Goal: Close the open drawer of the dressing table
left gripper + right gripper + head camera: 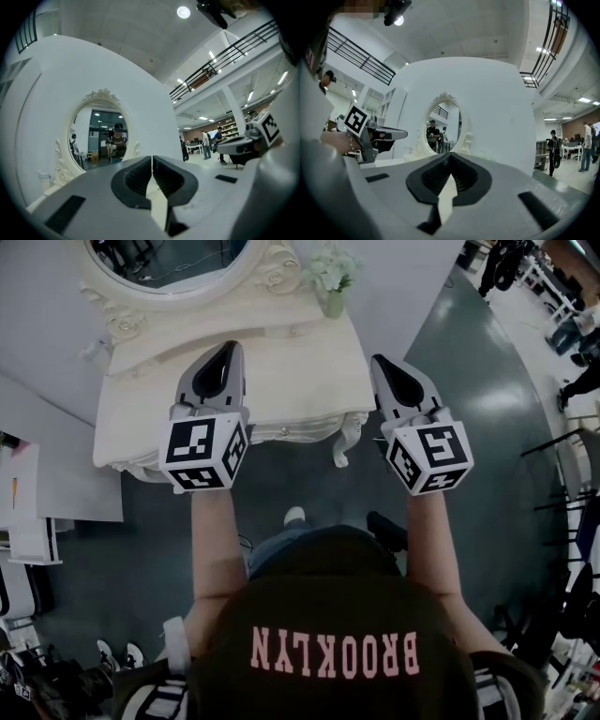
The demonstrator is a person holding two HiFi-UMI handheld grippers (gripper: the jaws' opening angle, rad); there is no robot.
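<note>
Drawer (298,431) in the dressing table's (281,362) front edge looks stiff, light wood, best pushed flat at its middle, we judge, with our left gripper (228,348) and right gripper (382,362) both pressed together, empty.

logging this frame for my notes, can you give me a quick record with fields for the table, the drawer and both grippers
table: cream dressing table, seen from above
mirror: oval, ornate frame, at the table's back
plant: small pale bunch in a vase, back right corner of the table
drawer: none seen sticking out at the front in the head view
left gripper: fingers together, nothing between them, over the table's front part
right gripper: fingers together, empty, at the table's right edge
</note>
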